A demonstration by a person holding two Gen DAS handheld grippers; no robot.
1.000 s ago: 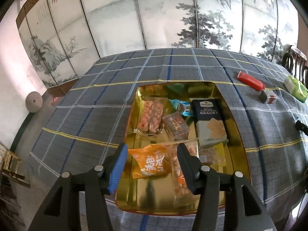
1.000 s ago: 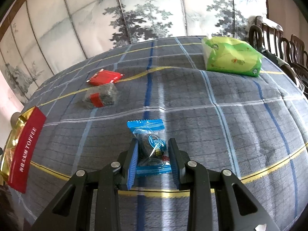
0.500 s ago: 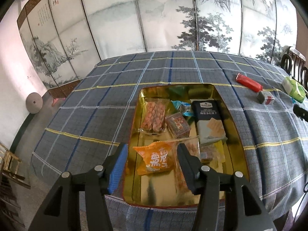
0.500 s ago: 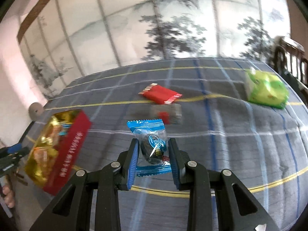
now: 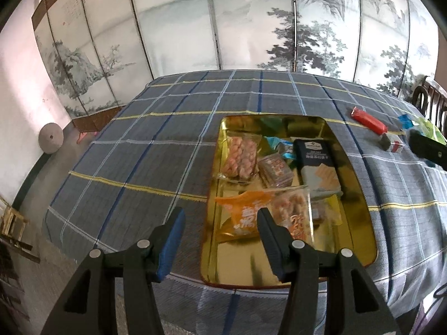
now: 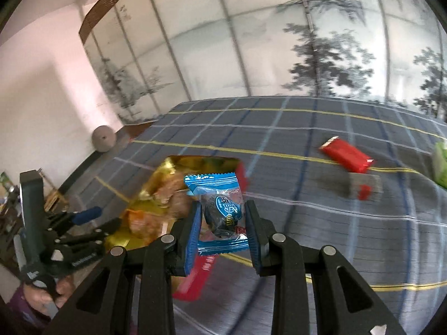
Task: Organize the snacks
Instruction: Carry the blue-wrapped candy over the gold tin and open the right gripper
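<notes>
Left gripper: jaws apart, nothing between them, hovering at the near-left edge of the gold rectangular snack tin; barely shifted over the last second. Right gripper: clamped on the blue-wrapped dark candy, which a second ago sat low over the plaid tablecloth and is now lifted, swung toward the tin. Judgement: release over the tin comes next; red flat packet remains outside.

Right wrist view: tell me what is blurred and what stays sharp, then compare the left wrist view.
Right wrist view: red packet and plaid tablecloth smeared; blue candy wrapper in the right gripper crisp. Left wrist view: mostly sharp, with glare on the gold tin; fisheye bends the folding screen.
</notes>
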